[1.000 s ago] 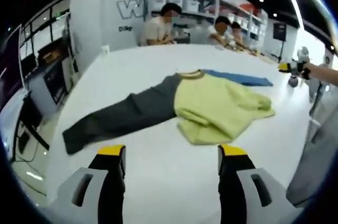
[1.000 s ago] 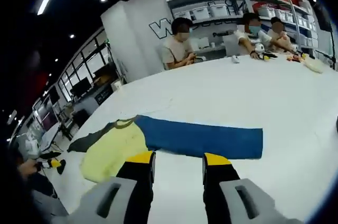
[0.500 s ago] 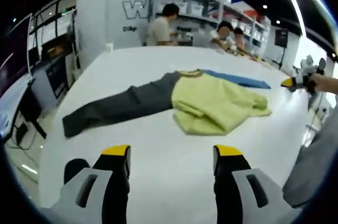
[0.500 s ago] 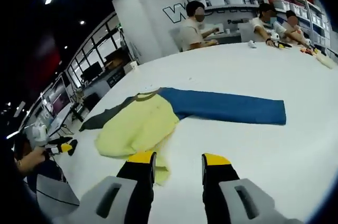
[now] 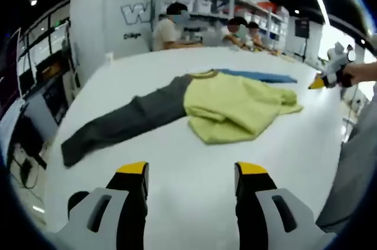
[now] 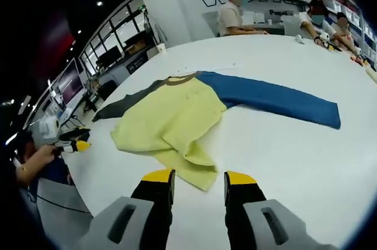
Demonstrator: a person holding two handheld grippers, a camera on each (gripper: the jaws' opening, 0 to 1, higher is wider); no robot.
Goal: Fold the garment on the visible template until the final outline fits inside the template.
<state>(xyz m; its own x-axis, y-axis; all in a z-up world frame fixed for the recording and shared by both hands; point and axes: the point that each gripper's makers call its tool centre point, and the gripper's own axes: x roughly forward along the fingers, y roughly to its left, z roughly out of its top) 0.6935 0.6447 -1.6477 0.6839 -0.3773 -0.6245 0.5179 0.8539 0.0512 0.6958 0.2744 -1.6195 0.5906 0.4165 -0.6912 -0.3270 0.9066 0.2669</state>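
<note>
Garment (image 5: 235, 105) lies flat on the white table (image 5: 177, 167), yellow body rumpled and partly folded over, grey sleeve (image 5: 118, 123) and blue sleeve (image 6: 277, 99) stretched out to opposite sides. Left gripper (image 5: 189, 173) hovers above the table short of the cloth, jaws wide apart, holding nothing. Right gripper (image 6: 197, 177) has jaws parted and empty, tips just short of the yellow hem.

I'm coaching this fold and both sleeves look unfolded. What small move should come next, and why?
Probably reach the open right gripper to the blue sleeve and fold it over the yellow body; it lies stretched flat on the table.
</note>
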